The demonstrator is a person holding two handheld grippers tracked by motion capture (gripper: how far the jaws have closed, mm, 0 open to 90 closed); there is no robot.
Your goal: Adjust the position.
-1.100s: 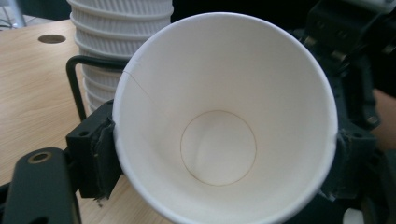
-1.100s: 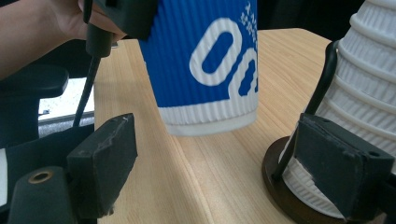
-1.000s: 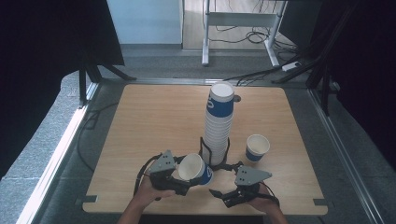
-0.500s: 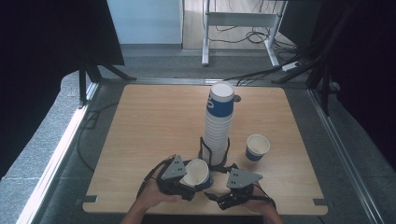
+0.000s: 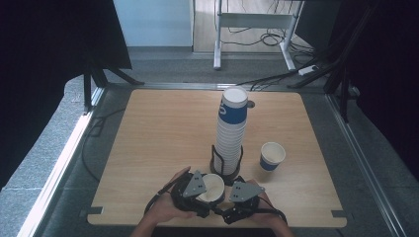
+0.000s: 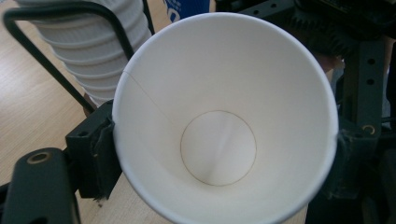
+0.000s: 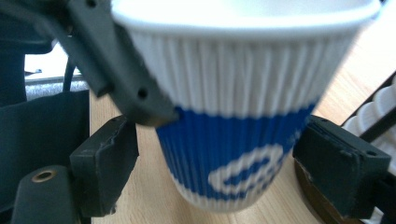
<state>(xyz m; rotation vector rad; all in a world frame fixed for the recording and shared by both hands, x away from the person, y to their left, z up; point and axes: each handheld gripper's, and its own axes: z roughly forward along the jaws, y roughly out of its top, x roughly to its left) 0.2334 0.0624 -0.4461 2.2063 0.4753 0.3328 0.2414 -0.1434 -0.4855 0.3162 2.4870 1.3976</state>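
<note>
My left gripper (image 5: 206, 193) is shut on a paper cup (image 5: 211, 187), white ribbed with a blue band, near the table's front edge. In the left gripper view the pads (image 6: 95, 156) press the cup (image 6: 224, 93) just under its rim, and its white inside faces the camera. My right gripper (image 5: 221, 203) sits close on the right. Its jaws have just been closing, with the cup's blue lower part (image 7: 233, 154) between them. The right gripper's left pad (image 7: 107, 163) still stands clear of the cup wall.
A tall stack of the same cups (image 5: 231, 133) stands in a black wire holder (image 5: 217, 160) just behind the grippers. A single cup (image 5: 272, 156) stands upright to the right. The wooden table (image 5: 158, 128) has free room on its left half.
The right gripper has slid left up to the held cup. The left gripper has carried the cup slightly right and nearer the front edge.
</note>
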